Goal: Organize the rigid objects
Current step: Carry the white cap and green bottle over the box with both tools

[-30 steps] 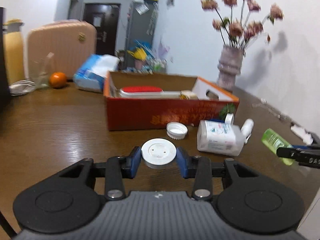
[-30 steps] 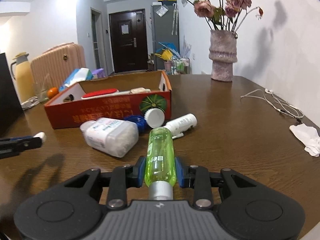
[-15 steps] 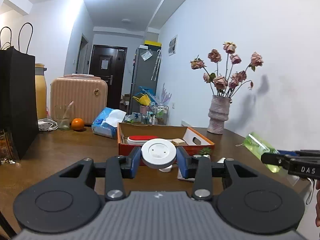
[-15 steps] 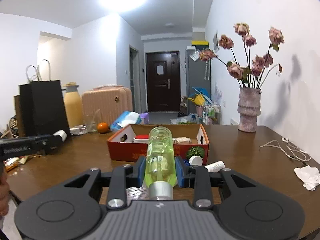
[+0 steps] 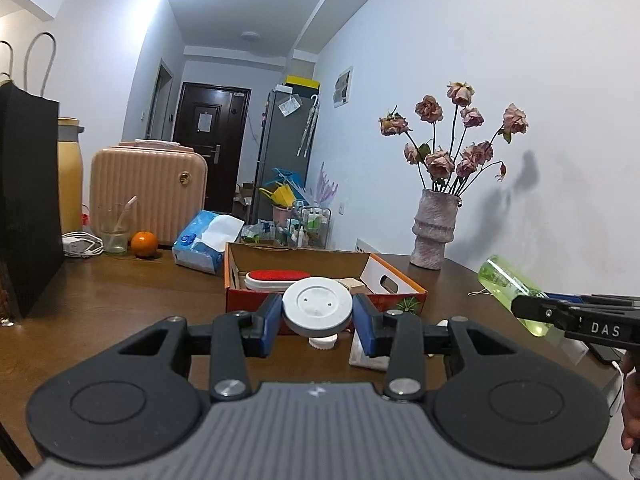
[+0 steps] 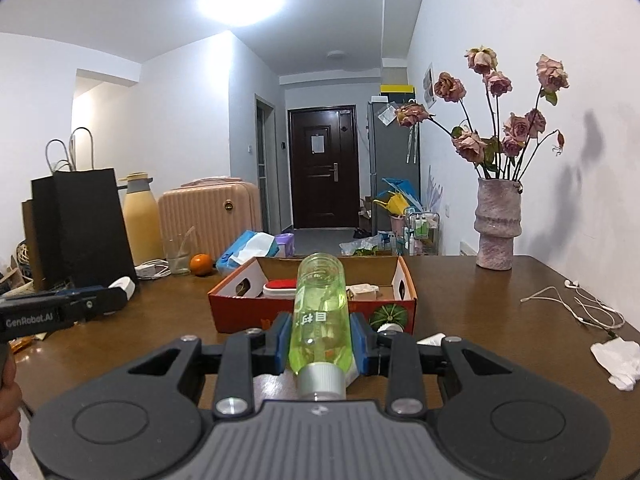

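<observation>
My left gripper (image 5: pixel 317 312) is shut on a round white lid (image 5: pixel 317 306), held above the table in front of the orange cardboard box (image 5: pixel 402 305). My right gripper (image 6: pixel 320 334) is shut on a clear green bottle (image 6: pixel 320 312) with a silver cap pointing back at the camera. The box (image 6: pixel 248 312) lies just beyond both, holding a red-topped container (image 5: pixel 274 276) and other small items. In the left wrist view the green bottle (image 5: pixel 508 284) shows at the right edge. In the right wrist view the white lid (image 6: pixel 124 286) shows at the left.
On the table (image 6: pixel 472 320) below lie a white cap (image 5: pixel 323 342) and a white container (image 5: pixel 366 354). A vase of dried roses (image 6: pixel 496 236), earphones (image 6: pixel 576 308) and a crumpled tissue (image 6: pixel 618 360) are to the right. A black bag (image 6: pixel 80 228), glass, orange (image 5: pixel 144 243) and tissue pack (image 5: pixel 208 242) are to the left.
Both grippers have risen from near the table and tilted up, each keeping its grip. The box now sits lower in both views and the loose items are mostly hidden below the fingers.
</observation>
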The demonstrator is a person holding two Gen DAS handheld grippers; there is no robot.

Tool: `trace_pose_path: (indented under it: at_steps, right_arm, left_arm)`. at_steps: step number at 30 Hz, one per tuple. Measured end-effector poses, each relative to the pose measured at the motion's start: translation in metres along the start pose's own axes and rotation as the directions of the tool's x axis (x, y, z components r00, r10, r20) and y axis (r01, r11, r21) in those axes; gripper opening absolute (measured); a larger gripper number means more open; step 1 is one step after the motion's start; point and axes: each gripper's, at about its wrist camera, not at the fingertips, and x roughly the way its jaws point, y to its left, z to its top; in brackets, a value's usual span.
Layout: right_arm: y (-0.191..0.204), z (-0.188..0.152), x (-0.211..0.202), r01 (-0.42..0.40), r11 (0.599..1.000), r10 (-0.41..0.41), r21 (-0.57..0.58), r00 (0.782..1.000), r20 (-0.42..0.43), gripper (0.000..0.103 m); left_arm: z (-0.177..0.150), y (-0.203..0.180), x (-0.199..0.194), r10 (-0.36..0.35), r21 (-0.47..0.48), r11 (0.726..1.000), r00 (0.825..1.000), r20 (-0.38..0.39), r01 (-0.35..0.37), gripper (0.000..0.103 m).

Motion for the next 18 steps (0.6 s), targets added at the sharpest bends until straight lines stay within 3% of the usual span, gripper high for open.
trace_pose_path:
  at_steps: [9,18]
  right_arm:
    - [-0.022,0.036,0.087,0.021,1.000,-0.021,-0.002,0.999,-0.027,0.030]
    - [-0.043,0.078,0.196,0.022,0.998,-0.026,-0.057,0.997,-0.074,0.030]
  left_arm:
    - [0.048,0.018,0.084,-0.024,0.038,0.999,0.999,0.021,0.024,0.039]
    - [0.078,0.042,0.212,-0.104,0.012,0.994,0.985,-0.135,0.106,0.039]
